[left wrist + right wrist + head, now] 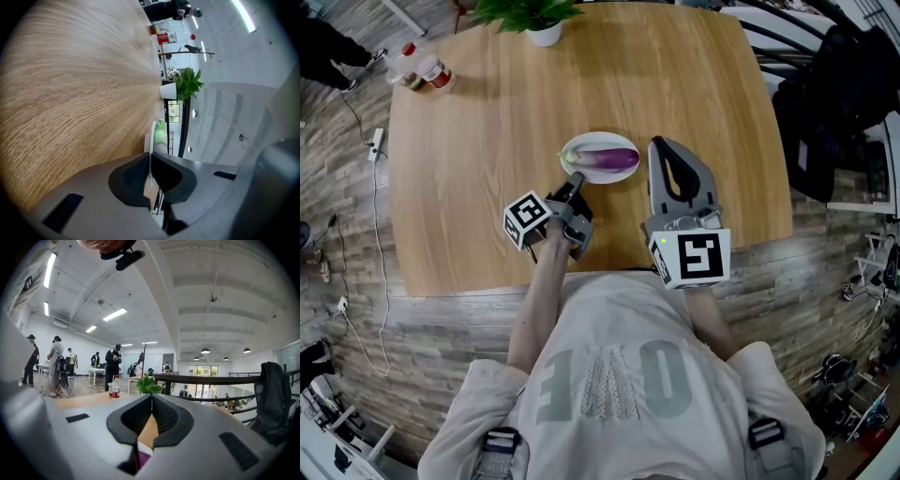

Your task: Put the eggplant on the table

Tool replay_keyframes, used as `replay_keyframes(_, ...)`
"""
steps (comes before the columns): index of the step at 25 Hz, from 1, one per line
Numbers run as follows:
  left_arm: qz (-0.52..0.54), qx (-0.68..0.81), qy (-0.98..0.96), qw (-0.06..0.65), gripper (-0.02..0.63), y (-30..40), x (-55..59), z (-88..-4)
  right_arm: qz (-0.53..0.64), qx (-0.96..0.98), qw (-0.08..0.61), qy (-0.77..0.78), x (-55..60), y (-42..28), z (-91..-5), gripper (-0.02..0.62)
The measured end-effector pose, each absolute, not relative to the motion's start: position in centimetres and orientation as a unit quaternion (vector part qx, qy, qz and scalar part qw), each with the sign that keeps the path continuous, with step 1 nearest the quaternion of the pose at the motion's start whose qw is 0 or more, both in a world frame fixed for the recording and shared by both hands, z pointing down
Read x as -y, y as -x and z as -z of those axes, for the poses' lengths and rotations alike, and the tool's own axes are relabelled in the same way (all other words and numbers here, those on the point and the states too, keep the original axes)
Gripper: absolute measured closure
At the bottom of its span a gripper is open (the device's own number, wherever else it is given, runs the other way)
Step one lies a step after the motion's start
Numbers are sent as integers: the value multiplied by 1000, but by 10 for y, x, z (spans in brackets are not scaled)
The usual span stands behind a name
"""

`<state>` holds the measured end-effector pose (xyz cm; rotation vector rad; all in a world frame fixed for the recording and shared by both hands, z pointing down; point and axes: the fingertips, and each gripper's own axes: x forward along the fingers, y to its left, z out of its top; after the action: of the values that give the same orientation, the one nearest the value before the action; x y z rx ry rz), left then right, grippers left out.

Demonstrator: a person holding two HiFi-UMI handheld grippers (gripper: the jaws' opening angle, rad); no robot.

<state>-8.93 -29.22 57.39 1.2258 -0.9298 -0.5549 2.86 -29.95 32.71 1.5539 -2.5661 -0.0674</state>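
Note:
A purple eggplant (pixel 611 158) with a green stem lies on a small white plate (pixel 577 143) in the middle of the wooden table (pixel 487 169). My left gripper (pixel 577 176) is shut and rolled on its side, with its tips at the plate's near left edge. In the left gripper view the jaws (pixel 150 157) meet, and the plate rim (pixel 152 136) and the green stem (pixel 161 133) lie just beyond them. My right gripper (pixel 657 142) hovers to the right of the plate, shut and empty. A bit of the eggplant (pixel 143 458) shows below its closed jaws (pixel 151 397).
A potted plant (pixel 544 28) stands at the table's far edge and bottles (pixel 427 71) at the far left corner. Dark chairs with bags (pixel 844 103) stand to the right. Several people (pixel 112 364) stand across the room. Cables (pixel 375 216) run along the floor on the left.

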Motion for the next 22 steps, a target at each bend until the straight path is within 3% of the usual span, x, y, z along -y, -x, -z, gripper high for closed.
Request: replay_keyframes(22, 245, 419, -503, 715, 586, 88, 286, -588, -4, 854, 78, -514, 300, -25, -339, 575)
